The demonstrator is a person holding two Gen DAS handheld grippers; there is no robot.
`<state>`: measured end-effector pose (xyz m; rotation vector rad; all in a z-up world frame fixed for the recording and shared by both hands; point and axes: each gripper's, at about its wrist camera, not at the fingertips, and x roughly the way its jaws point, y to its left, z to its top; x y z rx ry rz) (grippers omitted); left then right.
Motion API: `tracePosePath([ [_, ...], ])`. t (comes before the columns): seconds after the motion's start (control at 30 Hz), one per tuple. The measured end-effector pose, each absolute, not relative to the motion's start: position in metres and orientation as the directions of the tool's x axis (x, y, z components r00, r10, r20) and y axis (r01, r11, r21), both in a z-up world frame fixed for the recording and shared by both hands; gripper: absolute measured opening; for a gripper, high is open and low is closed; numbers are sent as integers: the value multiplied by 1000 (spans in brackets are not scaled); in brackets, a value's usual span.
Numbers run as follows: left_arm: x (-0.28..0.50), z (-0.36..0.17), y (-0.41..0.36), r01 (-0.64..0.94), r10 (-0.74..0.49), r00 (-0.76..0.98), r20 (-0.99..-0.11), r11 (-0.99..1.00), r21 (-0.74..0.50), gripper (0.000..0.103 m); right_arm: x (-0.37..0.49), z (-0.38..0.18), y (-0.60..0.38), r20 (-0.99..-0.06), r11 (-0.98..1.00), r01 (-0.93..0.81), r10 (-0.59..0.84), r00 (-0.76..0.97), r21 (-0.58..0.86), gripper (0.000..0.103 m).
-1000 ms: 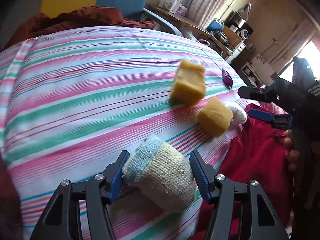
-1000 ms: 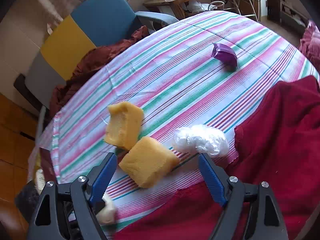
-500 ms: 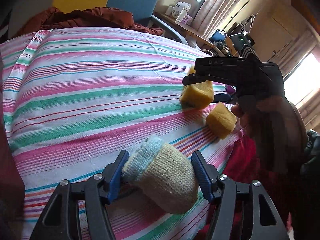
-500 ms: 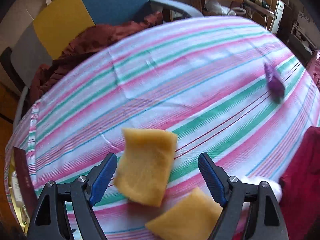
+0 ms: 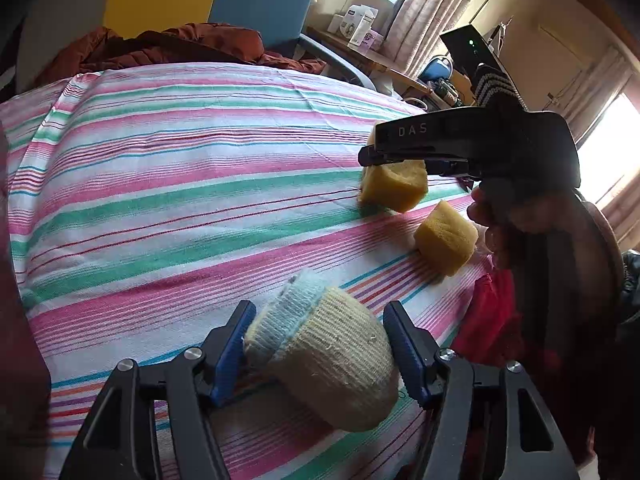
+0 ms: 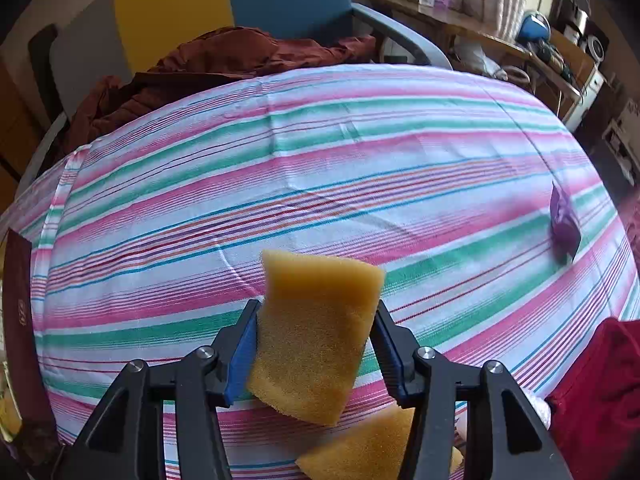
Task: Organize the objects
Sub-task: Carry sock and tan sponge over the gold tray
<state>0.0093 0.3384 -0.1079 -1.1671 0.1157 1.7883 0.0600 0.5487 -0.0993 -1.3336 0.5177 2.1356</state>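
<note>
Your right tongs (image 6: 316, 354) were clamped on one yellow sponge (image 6: 316, 336) above the striped table (image 6: 280, 184), while your left tongs (image 5: 318, 354) sat open around the rolled sock (image 5: 324, 360), blue pads touching its sides.

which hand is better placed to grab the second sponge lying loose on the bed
Left. The right gripper is already shut on a sponge, so it is busy. The left gripper only straddles the sock, and the loose sponge lies just ahead of it.
</note>
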Motion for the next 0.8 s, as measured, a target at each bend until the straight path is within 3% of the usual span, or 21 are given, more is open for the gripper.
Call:
tracePosePath([
  [0.47, 19, -89, 316, -756, 623, -131, -771, -566, -329, 60, 56, -84, 532, -863, -816, -573, 233, -448, 77, 54],
  [0.8, 9, -33, 251, -709, 678, -250, -691, -614, -346, 58, 49, -82, 508, -858, -868, -483, 162, -487, 111, 54],
])
